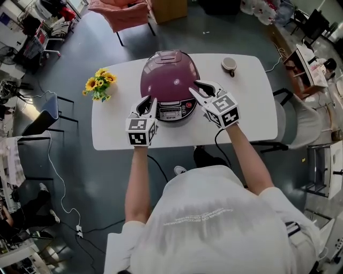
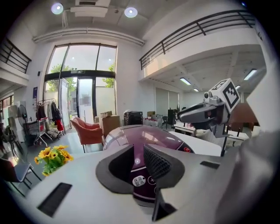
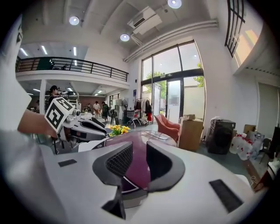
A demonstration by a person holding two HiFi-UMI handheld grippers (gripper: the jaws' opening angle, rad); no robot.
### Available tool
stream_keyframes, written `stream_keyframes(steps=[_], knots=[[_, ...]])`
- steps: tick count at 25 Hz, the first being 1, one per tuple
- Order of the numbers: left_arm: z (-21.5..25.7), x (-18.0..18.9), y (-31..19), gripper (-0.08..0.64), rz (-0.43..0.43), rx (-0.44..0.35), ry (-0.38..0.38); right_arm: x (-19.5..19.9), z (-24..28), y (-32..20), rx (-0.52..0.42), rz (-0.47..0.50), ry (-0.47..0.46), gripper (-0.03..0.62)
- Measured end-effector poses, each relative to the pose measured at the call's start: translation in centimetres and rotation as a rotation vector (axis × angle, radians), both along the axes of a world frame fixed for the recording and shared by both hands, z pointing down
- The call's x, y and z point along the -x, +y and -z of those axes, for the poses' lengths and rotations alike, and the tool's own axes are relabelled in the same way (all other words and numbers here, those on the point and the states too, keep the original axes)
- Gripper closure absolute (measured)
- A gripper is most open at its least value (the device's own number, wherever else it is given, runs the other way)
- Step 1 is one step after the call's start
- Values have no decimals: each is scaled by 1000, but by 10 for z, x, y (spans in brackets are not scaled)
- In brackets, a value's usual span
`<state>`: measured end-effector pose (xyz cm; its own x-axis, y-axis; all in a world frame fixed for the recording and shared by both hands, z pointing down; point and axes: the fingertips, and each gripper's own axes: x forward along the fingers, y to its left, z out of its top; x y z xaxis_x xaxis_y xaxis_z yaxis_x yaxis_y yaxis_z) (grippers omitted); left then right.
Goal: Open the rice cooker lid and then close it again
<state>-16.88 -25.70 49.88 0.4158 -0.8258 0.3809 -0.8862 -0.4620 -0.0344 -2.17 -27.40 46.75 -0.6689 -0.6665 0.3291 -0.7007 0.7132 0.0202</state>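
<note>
The purple rice cooker (image 1: 169,80) stands in the middle of the white table (image 1: 257,115) with its lid down; its control panel (image 1: 171,112) faces me. My left gripper (image 1: 146,103) hovers at the cooker's front left, jaws apart with nothing between them. My right gripper (image 1: 199,88) is at the cooker's front right, its tips over the lid's edge, also open and empty. In the left gripper view the cooker (image 2: 144,135) fills the gap ahead of the left gripper (image 2: 139,162). The right gripper view shows the lid (image 3: 136,140) beyond the right gripper (image 3: 139,162).
A bunch of sunflowers (image 1: 100,84) stands at the table's left end, and a small round cup (image 1: 229,65) sits at the far right. A pink armchair (image 1: 126,13) is behind the table, and a chair (image 1: 300,120) stands at the table's right.
</note>
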Motion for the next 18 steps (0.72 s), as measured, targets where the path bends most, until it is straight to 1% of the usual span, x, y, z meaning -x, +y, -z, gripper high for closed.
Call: stream_keyframes(steps=[2, 4, 6, 8, 11, 13, 18], knots=[[16, 6, 8, 493, 10, -31, 23, -11, 14, 7, -27, -25, 11, 493], [31, 11, 15, 503, 16, -65, 31, -21, 27, 14, -59, -49, 24, 515], [46, 14, 23, 517, 22, -102, 39, -33, 39, 23, -95, -73, 39, 523], [60, 16, 32, 536, 24, -137, 44, -44, 51, 32, -124, -101, 33, 536], [80, 16, 42, 545, 16, -179, 36, -58, 70, 41, -152, -137, 2, 548], [92, 14, 49, 545, 10, -199, 23, -65, 81, 48, -171, -148, -2, 554], [122, 14, 66, 545, 3, -253, -7, -65, 109, 63, -236, -146, 5, 565]])
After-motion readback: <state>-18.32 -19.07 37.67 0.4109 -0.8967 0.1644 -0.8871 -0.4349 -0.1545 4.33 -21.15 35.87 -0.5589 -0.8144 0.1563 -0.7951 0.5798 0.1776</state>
